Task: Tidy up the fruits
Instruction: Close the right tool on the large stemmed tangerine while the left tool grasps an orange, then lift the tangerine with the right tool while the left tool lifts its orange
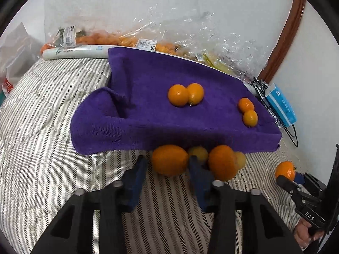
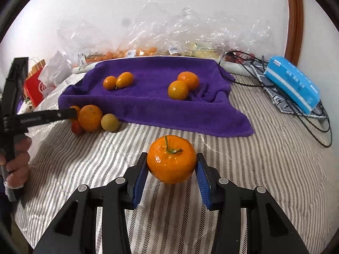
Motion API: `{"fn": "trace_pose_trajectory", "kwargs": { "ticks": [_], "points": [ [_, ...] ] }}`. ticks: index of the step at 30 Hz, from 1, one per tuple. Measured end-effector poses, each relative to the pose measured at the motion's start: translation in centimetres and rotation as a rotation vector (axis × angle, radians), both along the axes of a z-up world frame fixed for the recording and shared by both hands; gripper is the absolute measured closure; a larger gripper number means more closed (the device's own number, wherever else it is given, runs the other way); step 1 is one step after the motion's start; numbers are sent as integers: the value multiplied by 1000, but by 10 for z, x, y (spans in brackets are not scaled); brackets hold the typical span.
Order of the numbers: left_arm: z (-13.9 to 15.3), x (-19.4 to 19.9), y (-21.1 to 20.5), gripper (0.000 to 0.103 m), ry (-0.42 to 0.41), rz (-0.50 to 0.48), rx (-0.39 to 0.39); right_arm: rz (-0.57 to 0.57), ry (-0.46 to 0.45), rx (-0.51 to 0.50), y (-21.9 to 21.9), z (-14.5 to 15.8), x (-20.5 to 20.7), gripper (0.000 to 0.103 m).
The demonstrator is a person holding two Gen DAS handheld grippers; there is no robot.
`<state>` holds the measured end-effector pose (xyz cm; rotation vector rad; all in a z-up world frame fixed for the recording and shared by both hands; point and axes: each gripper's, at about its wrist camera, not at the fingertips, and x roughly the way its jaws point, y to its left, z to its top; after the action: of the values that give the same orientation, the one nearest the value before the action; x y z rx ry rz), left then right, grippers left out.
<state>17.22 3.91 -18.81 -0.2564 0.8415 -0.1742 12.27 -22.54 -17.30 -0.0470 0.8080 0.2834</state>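
A purple towel (image 1: 159,80) (image 2: 152,105) lies on the striped bedspread with two pairs of small orange fruits (image 1: 179,95) (image 1: 250,117) on it. At its near edge my left gripper (image 1: 167,163) is shut on an oval orange fruit (image 1: 169,159), its blue pads against both sides. A round orange (image 1: 222,162) (image 2: 90,117) and a yellowish fruit (image 2: 109,122) lie right beside it. My right gripper (image 2: 171,165) is shut on a mandarin (image 2: 171,158) (image 1: 285,170) with a green stem, held low over the bedspread in front of the towel.
Clear plastic bags of fruit (image 2: 139,51) line the wall behind the towel. A blue tissue pack (image 2: 292,84) and black cables (image 2: 317,118) lie at the right, a red paper bag (image 2: 36,84) at the left. A small red fruit (image 2: 76,128) lies by the round orange.
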Motion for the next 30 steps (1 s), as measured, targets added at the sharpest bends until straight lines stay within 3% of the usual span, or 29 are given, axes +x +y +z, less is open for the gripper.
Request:
{"fn": "trace_pose_trajectory", "kwargs": {
  "ticks": [5, 9, 20, 23, 30],
  "points": [
    [-1, -1, -2, 65, -9, -2, 7, 12, 76, -23, 6, -12, 12, 59],
    [-2, 2, -12, 65, -5, -25, 51, 14, 80, -20, 5, -13, 11, 59],
    [-4, 5, -8, 64, -1, -12, 20, 14, 80, -60, 10, -14, 11, 57],
    [-4, 6, -8, 59, 0, -5, 29, 15, 80, -63, 10, -14, 11, 56],
    [-3, 3, 0, 65, -2, 38, 17, 17, 82, -51, 9, -14, 12, 56]
  ]
}}
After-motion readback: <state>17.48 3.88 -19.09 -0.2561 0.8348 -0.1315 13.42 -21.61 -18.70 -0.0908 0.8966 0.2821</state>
